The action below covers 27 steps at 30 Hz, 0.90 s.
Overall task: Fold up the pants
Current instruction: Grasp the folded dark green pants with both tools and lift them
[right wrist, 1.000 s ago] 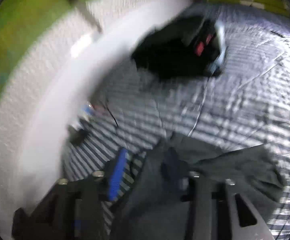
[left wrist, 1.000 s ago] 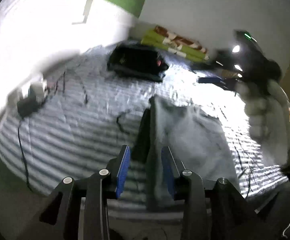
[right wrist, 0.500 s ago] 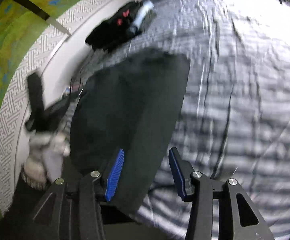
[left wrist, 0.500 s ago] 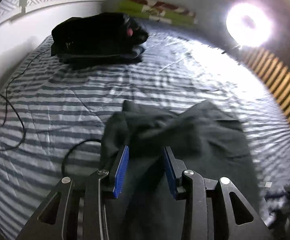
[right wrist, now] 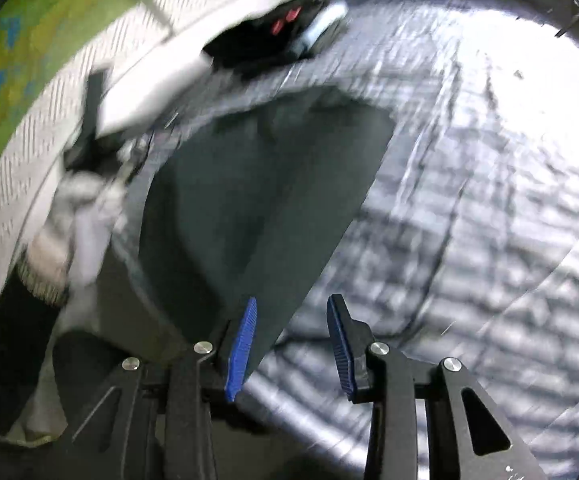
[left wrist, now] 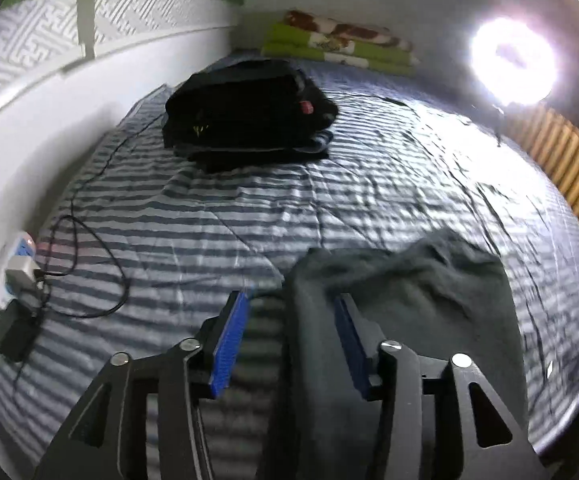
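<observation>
Dark grey pants [left wrist: 409,304] lie spread on the striped bed cover [left wrist: 217,224], rumpled at their far end. My left gripper [left wrist: 290,296] is open above the near part of the bed, and the pants' left edge runs down between its blue pads [left wrist: 229,344]. In the right wrist view the pants [right wrist: 257,184] stretch away to the upper left, with a near corner reaching just past the left pad [right wrist: 243,344]. My right gripper [right wrist: 291,300] is open with only the bed cover under the gap. A person's gloved hand [right wrist: 69,208] shows blurred at the left.
A black pile of folded clothes [left wrist: 245,116] sits at the far side of the bed. A cable [left wrist: 89,264] and a power strip [left wrist: 13,280] lie by the white wall at left. A ring light [left wrist: 513,60] glares at right. Folded green bedding [left wrist: 337,44] lies by the far wall.
The left wrist view has shifted left, so the pants now sit right of centre with only their edge between the pads. The right gripper has come nearer the pants' corner. Both stay open.
</observation>
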Each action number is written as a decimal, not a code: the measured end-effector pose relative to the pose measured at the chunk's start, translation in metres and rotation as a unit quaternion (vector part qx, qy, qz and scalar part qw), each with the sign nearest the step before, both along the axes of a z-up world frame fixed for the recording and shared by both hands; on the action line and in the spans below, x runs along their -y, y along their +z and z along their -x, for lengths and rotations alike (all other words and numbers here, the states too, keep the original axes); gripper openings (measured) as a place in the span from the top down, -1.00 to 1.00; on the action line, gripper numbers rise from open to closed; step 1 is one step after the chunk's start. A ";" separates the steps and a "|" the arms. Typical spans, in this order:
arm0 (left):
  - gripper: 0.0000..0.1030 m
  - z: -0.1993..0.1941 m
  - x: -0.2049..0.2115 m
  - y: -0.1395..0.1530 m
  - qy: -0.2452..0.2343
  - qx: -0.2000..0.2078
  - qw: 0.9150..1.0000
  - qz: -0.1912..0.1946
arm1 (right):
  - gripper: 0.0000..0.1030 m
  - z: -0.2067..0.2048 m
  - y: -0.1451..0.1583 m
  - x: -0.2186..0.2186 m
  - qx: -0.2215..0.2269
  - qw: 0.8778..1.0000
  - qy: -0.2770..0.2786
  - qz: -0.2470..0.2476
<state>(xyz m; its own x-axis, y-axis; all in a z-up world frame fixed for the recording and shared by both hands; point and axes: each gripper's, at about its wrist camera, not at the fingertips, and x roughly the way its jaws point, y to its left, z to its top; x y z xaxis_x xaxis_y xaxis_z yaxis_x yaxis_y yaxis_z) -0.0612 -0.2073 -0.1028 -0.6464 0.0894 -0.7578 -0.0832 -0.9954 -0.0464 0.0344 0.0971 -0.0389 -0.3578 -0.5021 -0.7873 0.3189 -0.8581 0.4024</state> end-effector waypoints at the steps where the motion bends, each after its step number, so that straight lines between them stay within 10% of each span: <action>1: -0.14 -0.006 0.001 0.000 -0.003 0.005 1.000 -0.001 | 0.33 0.008 0.000 -0.002 -0.003 1.000 -0.007 0.004; 6: -0.51 -0.007 0.019 -0.016 0.016 0.056 0.997 -0.044 | 0.09 0.047 -0.033 -0.011 0.045 0.997 -0.049 0.029; 21: -0.70 0.057 0.039 -0.081 -0.020 0.187 0.962 -0.197 | -0.03 0.087 -0.065 0.006 0.111 0.985 -0.055 0.116; 25: -0.62 0.062 0.029 -0.081 -0.032 0.172 0.967 -0.184 | -0.06 0.098 -0.064 0.014 0.111 0.986 -0.048 0.114; 27: -0.27 0.062 0.020 -0.080 -0.045 0.170 0.968 -0.176 | -0.05 0.107 -0.063 0.022 0.110 0.987 -0.046 0.110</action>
